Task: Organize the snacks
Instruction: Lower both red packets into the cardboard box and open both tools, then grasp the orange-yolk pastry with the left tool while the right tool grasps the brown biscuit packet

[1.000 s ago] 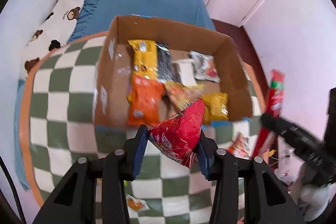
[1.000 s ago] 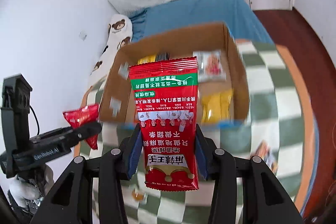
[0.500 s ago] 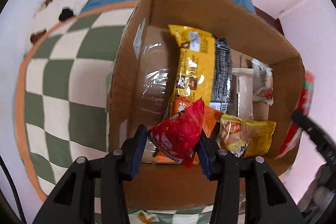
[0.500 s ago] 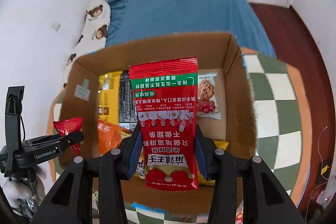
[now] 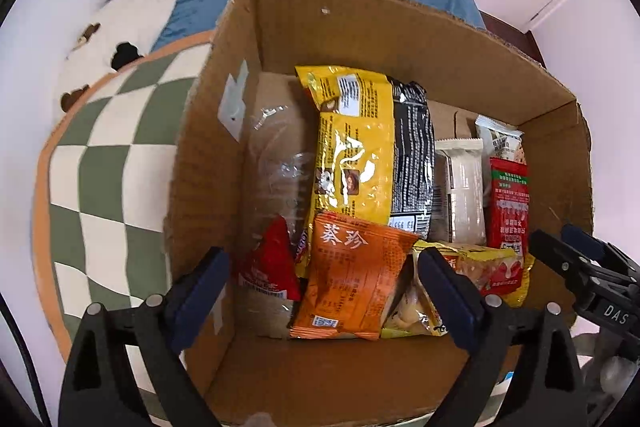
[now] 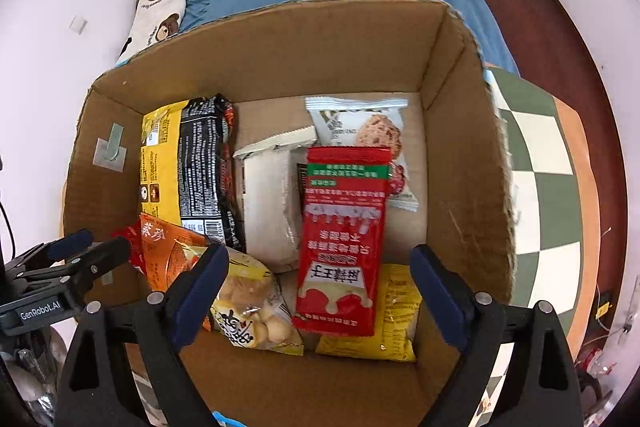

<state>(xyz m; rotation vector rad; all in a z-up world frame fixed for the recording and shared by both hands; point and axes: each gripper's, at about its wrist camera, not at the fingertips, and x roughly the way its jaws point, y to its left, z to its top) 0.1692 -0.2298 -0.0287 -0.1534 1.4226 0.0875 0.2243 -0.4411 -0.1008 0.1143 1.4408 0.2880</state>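
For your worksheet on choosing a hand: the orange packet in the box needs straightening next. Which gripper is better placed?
Left. The left gripper hangs open right over the orange packet; the right gripper is opening over the long red packet, with the orange one off to its side.

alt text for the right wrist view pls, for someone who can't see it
Looking down between the right gripper, its jaws opening, a long red snack packet lies free among other snacks in an open cardboard box. Around it sit a yellow bag, a black packet and white wrappers. The left gripper enters at the left edge.
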